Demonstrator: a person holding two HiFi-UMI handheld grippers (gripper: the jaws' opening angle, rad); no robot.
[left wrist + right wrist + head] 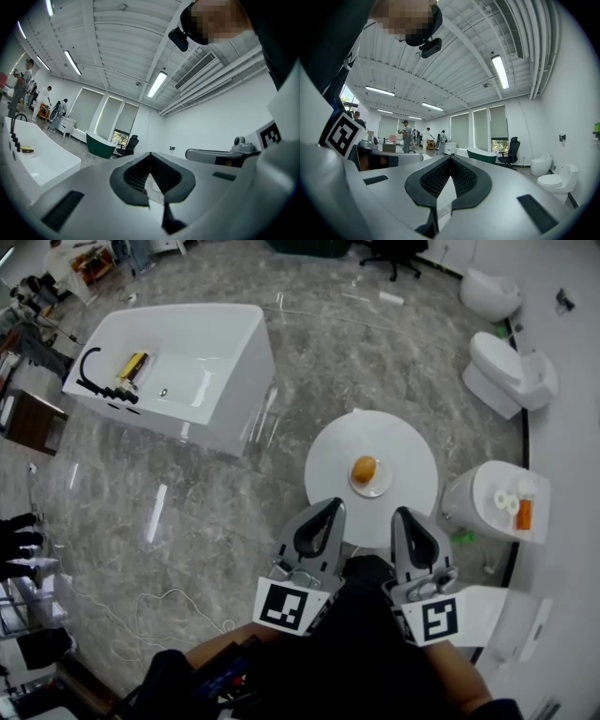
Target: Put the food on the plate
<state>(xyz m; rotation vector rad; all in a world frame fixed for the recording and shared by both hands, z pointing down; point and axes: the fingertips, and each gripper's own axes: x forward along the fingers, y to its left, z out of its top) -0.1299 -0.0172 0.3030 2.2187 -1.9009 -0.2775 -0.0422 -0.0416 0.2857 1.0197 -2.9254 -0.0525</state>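
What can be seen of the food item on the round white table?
The food is a small, rounded, orange-brown lump, perhaps a bun or a fruit; the head view is too distant to tell which. It looks whole and smooth. It rests on a small white plate near the middle of the round white table. Only the plate touches it.

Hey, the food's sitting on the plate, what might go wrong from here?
The roundish food fills much of the small plate, so a nudge might roll it off onto the table. The left claw and right claw are shut and empty, seemingly by the table's near edge; pushing forward may bump it.
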